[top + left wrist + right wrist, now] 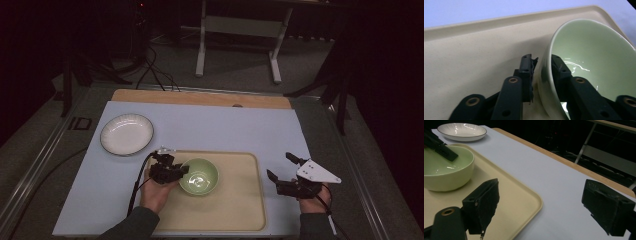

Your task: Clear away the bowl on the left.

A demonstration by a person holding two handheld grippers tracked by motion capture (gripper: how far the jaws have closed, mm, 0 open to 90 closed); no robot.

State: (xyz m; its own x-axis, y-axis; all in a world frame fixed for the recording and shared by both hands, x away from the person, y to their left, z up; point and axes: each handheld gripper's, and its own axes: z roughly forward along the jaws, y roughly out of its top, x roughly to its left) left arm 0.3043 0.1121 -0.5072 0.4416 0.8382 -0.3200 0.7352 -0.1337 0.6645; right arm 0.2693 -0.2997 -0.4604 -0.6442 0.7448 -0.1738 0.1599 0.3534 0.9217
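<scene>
Green bowl point(199, 176) is sitting on the tray point(240, 200), its wall between my left claw's point(181, 170) jaws.
I am loosening there, pads looking just off it; right claw point(281, 175) is waiting wide, holding nothing. Letting go looks nearly done; pulling away is left.

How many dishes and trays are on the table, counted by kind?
Green bowl: 1
White plate: 1
Beige tray: 1
Total: 3
</scene>
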